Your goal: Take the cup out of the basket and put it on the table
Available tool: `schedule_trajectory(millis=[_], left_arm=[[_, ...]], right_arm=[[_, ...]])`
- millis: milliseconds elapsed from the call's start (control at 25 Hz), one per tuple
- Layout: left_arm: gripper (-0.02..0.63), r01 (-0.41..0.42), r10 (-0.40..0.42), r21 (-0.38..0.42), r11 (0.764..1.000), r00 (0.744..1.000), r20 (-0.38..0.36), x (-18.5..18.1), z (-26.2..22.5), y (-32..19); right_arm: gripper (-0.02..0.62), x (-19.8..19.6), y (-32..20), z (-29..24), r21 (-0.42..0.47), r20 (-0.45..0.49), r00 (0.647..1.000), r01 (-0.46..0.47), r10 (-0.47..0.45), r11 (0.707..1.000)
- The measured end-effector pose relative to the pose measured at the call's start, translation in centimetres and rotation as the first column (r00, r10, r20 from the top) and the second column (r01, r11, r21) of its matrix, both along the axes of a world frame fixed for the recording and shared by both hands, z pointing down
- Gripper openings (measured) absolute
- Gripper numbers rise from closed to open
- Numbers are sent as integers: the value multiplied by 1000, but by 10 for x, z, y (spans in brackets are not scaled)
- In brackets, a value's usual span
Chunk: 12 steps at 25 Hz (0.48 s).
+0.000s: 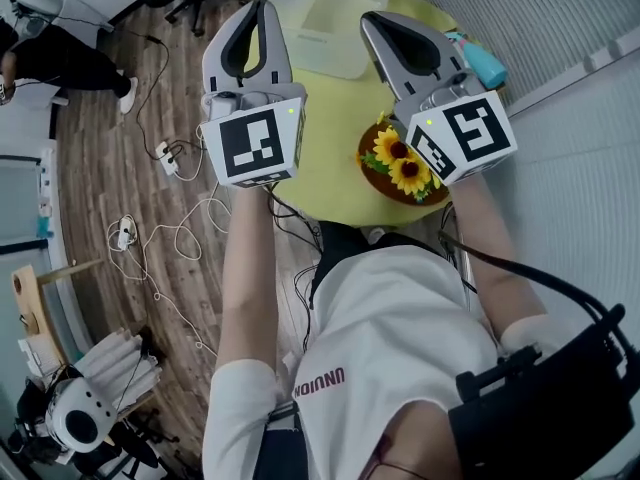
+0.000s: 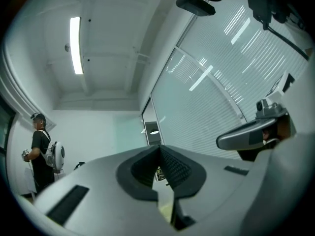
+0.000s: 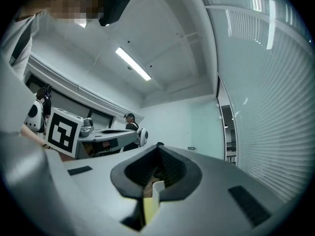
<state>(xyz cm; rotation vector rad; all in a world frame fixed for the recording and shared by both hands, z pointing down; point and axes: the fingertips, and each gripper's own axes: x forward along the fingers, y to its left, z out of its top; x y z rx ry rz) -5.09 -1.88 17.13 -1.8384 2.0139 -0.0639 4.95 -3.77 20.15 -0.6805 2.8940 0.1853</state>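
Note:
I hold both grippers raised over a round yellow table (image 1: 330,168), and both gripper views look at the ceiling and walls. My left gripper (image 1: 262,6) has its jaws closed tip to tip with nothing between them; it shows the same in its own view (image 2: 158,147). My right gripper (image 1: 372,18) is likewise shut and empty, as its own view (image 3: 158,145) confirms. A translucent white basket (image 1: 330,18) stands at the table's far side, just beyond both tips. No cup can be made out through its walls.
A brown bowl of sunflowers (image 1: 400,163) sits on the table under my right gripper. A teal object (image 1: 480,58) lies at the table's right edge by a blinded glass wall (image 1: 560,28). Cables (image 1: 160,238) trail over the wood floor. Another person (image 2: 42,151) stands further off.

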Motion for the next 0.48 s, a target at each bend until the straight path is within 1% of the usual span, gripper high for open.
schedule_trajectory(millis=[120,360,480], left_arm=[[13,-35,35,-16,999,999,21,-10,4,-19],[13,-93,93,-23,995,996,-1,-33,6,-50],[13,-112,112,-41,993,994,-15,-48,15,-62]], right_arm=[[20,-19,-17,0,5,-11,1000,-10,10,1000],[20,-48,-48,0,19,-37,998,-50,51,999],[20,-62,-62,5,13,-56,996,-74,75,997]])
